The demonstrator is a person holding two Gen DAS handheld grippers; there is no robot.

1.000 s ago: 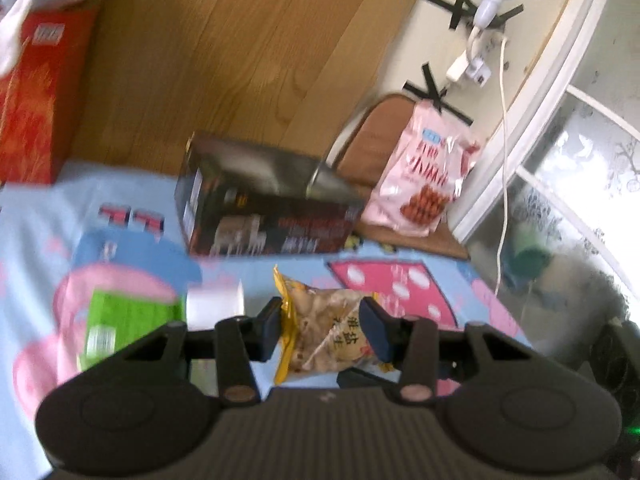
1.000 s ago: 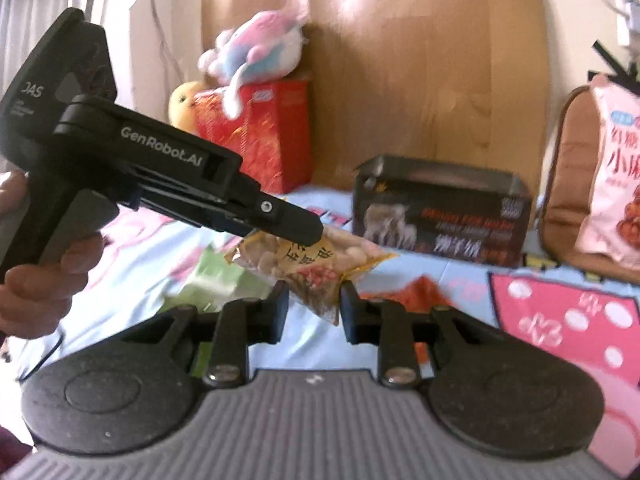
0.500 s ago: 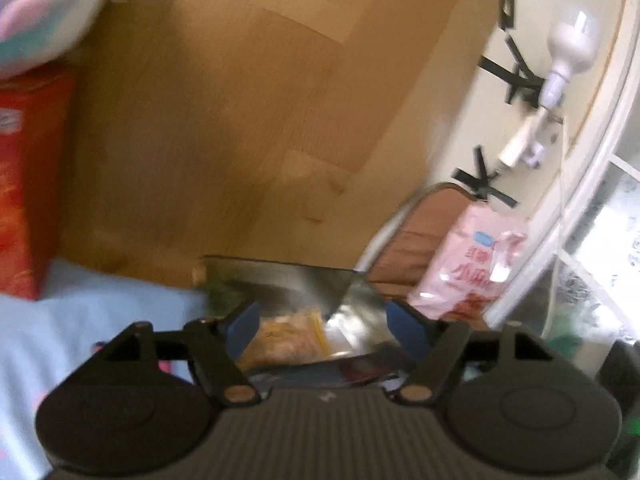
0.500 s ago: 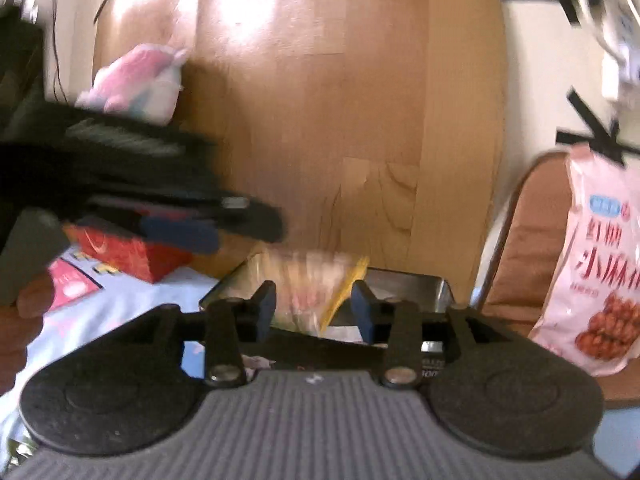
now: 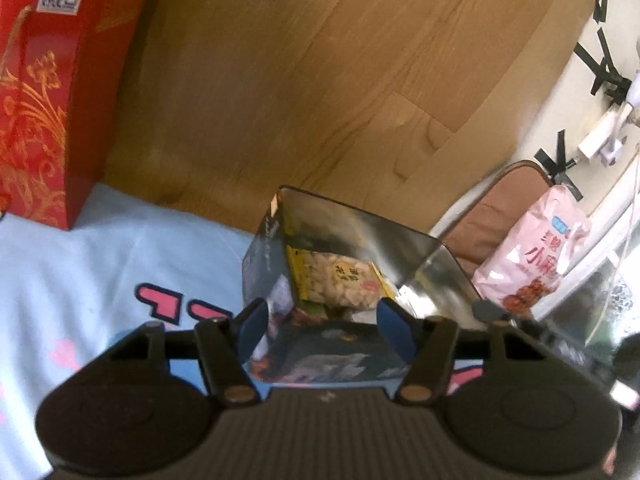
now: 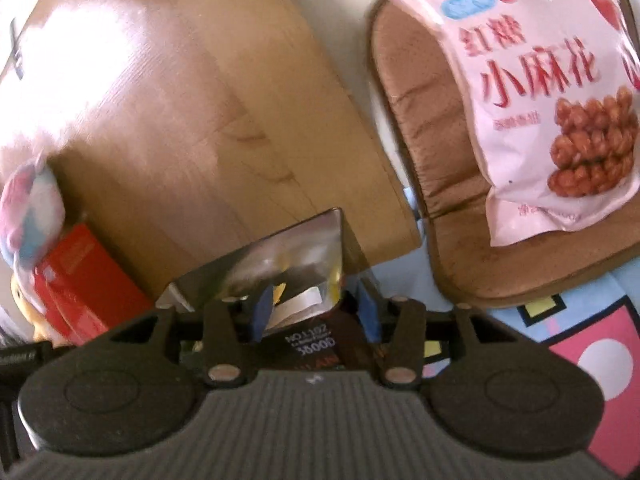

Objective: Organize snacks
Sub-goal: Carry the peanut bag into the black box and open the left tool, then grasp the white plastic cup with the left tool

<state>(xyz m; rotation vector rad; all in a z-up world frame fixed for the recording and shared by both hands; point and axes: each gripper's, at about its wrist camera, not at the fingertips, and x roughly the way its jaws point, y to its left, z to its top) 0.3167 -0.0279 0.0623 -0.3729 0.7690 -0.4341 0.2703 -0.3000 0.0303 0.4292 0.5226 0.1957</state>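
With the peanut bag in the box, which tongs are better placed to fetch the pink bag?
Right. The right tongs are open with the pink bag large ahead; from the left tongs it sits far off, beyond the box.

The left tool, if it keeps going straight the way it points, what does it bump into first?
Probably the dark box with the shiny inside. The left tool is open and aims at the box's near wall, just below the yellow peanut packet lying inside. How close it is, I can't tell.
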